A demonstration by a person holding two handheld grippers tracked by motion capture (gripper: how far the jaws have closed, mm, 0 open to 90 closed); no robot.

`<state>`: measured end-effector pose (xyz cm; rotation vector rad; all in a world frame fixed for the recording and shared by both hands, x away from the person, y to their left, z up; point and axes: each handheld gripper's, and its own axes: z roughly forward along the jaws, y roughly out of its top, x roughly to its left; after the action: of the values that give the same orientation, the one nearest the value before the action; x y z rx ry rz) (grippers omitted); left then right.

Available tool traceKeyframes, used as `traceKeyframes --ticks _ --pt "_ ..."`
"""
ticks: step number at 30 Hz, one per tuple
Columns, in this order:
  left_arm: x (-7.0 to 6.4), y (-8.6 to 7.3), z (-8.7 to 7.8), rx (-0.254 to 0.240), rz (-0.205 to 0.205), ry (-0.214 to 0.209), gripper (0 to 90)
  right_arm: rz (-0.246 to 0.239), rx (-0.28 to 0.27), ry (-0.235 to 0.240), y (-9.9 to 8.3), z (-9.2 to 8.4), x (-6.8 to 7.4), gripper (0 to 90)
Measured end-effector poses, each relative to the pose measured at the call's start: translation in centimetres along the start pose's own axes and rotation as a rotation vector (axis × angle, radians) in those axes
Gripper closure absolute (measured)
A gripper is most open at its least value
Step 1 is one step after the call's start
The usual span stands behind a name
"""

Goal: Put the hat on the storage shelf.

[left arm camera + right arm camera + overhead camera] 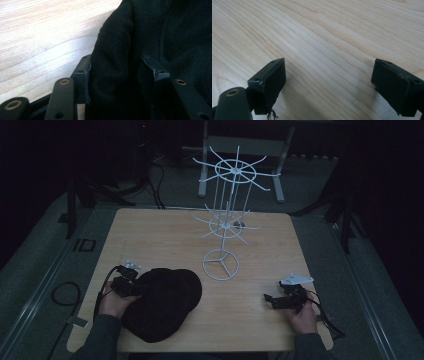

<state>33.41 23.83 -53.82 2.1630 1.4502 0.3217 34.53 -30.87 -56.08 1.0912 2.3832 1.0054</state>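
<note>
Closing on a fold at the near-left edge of the black cap (pixel 162 302), the left gripper (pixel 120 72) has soft, matte woven fabric bunched between its jaws, both pads touching cloth. Pinching so little limp material risks it slipping free when lifted, or the cap sagging and snagging the thin white wire display rack (pixel 226 220) standing behind it. Right of the cap, the right gripper (pixel 328 80) rests released over the pale wood-grain table (pixel 324 30).
</note>
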Motion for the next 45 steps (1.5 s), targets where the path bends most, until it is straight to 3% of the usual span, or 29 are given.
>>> traceKeyframes --ticks 2,7,13,16,20,30,45 --pt "0.0 0.0 0.0 0.007 0.006 -0.008 56.1 0.0 0.0 0.0 0.0 0.0 0.0 12.3" --pt "-0.2 0.3 -0.3 0.021 0.026 0.023 70.6 0.0 0.0 0.0 0.0 0.0 0.0 12.3" --pt "0.4 -0.1 -0.9 -0.033 -0.032 -0.043 77.8 0.0 0.0 0.0 0.0 0.0 0.0 12.3" --pt "0.9 -0.2 -1.5 -0.07 -0.057 -0.096 79.2 0.0 -0.001 0.0 0.0 0.0 0.0 12.3" --pt "0.9 0.0 -2.7 -0.118 -0.057 -0.112 80.1 0.0 -0.001 -0.001 0.0 0.0 0.0 12.3" --pt "0.6 1.0 -5.3 -0.207 -0.041 -0.12 80.6 0.001 -0.001 0.0 0.0 0.0 0.0 12.3" --pt "0.7 1.8 -8.4 -0.282 -0.011 -0.097 80.4 0.001 -0.001 0.0 0.0 0.0 0.0 12.3"
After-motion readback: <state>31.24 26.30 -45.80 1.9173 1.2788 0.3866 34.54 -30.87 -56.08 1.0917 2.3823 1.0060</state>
